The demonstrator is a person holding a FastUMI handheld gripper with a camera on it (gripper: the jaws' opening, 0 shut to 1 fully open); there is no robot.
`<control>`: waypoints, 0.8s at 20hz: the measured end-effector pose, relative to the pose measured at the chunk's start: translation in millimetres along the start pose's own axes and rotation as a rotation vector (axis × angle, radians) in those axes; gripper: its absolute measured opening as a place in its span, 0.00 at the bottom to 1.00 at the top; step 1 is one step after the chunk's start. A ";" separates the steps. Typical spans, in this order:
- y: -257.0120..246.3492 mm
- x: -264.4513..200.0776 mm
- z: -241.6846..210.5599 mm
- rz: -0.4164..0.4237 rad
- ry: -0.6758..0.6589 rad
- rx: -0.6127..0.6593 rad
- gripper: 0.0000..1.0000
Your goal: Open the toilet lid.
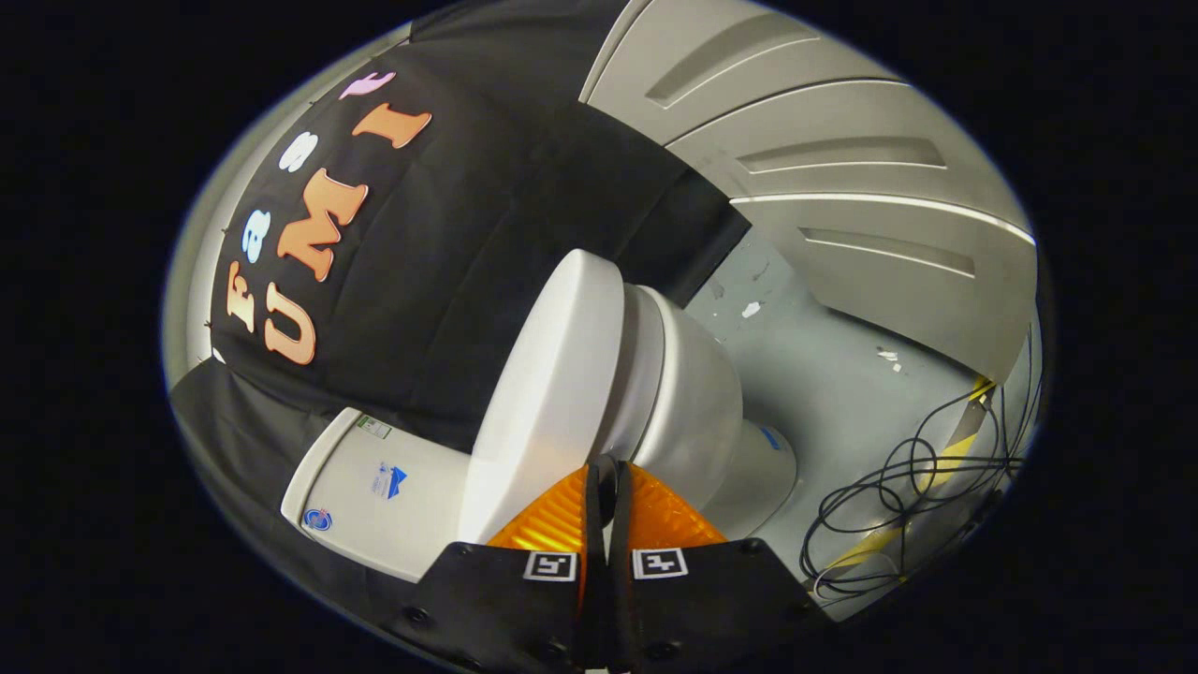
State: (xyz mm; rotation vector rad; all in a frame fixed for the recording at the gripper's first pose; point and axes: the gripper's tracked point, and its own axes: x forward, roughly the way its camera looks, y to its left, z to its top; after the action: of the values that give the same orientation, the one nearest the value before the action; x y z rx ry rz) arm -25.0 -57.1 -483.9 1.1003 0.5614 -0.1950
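So the whole scene is tipped hard sideways from where the gripper (606, 468) is looking. Its two orange fingers (552, 520) sit at the bottom middle of the frame, pressed together with just a thin dark slit between them, and nothing is pinched there as far as I can see. Right past the tips is the toilet lid (547, 374), a white disc seen nearly edge-on, running from the fingertips up toward the centre of the frame; whether the tips actually touch it I can't tell. The lid looks lifted a bit off the seat and bowl (688, 393), which bulge out just right of it. The white tank (374, 491) is at lower left, against the black cloth wall. Over at lower right, a tangle of black cables (898, 496) lies on the grey floor (824, 374), well apart from the toilet.
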 end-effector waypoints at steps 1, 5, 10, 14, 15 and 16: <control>3.6 -0.8 0.9 0.010 -0.011 -0.008 0.08; 6.6 -0.3 1.6 0.008 -0.036 -0.022 0.08; 12.7 0.0 5.5 -0.058 -0.040 -0.015 0.08; 29.6 -3.4 18.3 -0.058 -0.062 -0.079 0.08; 33.9 -4.1 19.9 -0.061 -0.067 -0.092 0.08; 37.6 -4.9 22.2 -0.064 -0.078 -0.105 0.08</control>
State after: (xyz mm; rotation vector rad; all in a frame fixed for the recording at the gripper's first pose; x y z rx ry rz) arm -6.1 -60.3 -444.4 0.9700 0.5318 -0.2603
